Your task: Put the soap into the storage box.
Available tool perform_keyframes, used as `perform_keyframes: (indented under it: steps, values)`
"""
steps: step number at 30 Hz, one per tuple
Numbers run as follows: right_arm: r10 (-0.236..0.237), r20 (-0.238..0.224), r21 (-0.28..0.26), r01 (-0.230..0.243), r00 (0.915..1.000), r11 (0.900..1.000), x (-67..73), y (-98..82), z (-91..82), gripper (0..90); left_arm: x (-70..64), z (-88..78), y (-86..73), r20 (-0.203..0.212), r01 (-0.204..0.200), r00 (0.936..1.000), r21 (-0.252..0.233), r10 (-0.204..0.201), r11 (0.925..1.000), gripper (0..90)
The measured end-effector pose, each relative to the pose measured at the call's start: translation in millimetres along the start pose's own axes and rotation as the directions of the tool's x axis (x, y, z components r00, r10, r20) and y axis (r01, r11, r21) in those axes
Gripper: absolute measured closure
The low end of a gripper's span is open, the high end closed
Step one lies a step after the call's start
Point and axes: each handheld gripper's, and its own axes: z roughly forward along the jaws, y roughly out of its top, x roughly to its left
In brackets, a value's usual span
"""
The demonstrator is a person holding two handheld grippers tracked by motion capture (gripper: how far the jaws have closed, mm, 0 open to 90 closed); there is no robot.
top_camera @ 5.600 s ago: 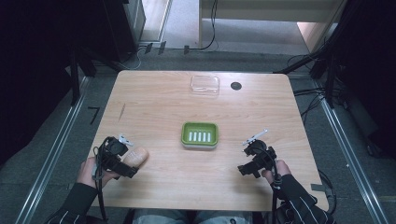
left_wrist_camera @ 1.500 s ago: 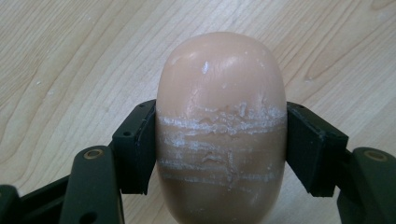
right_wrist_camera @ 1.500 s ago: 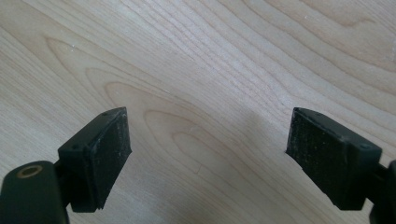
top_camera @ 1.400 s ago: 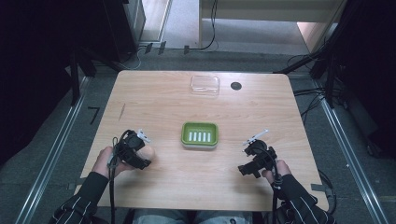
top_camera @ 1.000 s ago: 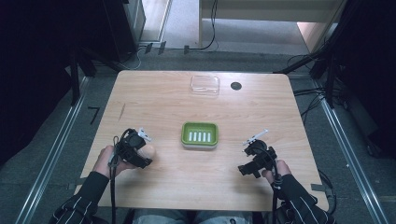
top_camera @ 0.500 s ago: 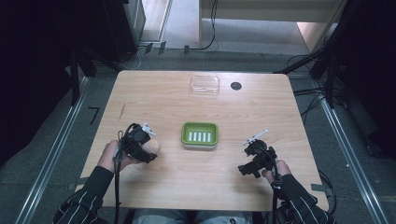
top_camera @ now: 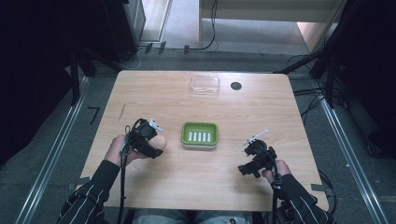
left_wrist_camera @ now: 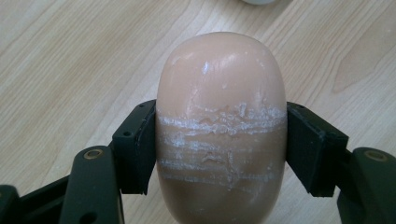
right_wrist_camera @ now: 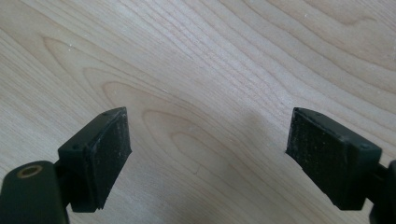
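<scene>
Peach-coloured soap [left_wrist_camera: 220, 126] sits pinched in my left hand-held gripper [top_camera: 148, 140], just left of the green soap dish [top_camera: 200, 135]; my right hand-held gripper [top_camera: 254, 161] hovers spread over the counter [top_camera: 261, 107].

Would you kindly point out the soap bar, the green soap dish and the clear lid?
soap bar [left_wrist_camera: 222, 88], left gripper view, upper face.
green soap dish [top_camera: 185, 135], high view, left rim.
clear lid [top_camera: 205, 85], high view, centre.

We see that the left gripper [top_camera: 156, 142], clamped on a peach-coloured oval soap bar [left_wrist_camera: 221, 126], has travelled from the table's near-left area up and rightward (bar still in its jaws), now just beside the green soap dish [top_camera: 200, 135].
</scene>
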Motion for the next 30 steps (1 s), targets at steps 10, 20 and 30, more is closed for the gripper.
perform_keyframes:
  steps: [10,20,30]
  values:
    - [0.005,0.001,-0.001,-0.005,1.0000,1.000,-0.1,0.2,0.2,14.1,1.5,3.7,11.3,0.006,-0.015,0.9999,-0.002,0.015,0.9999,33.8]
    - [0.004,0.003,0.006,-0.004,1.0000,1.000,-0.1,0.4,0.2,14.1,5.1,2.9,20.2,0.009,-0.023,0.9997,-0.013,0.023,0.9997,33.8]
    - [0.006,0.004,0.007,-0.006,1.0000,1.000,0.0,0.3,0.1,14.1,7.6,7.0,30.5,0.015,-0.041,0.9991,-0.008,0.041,0.9991,33.8]
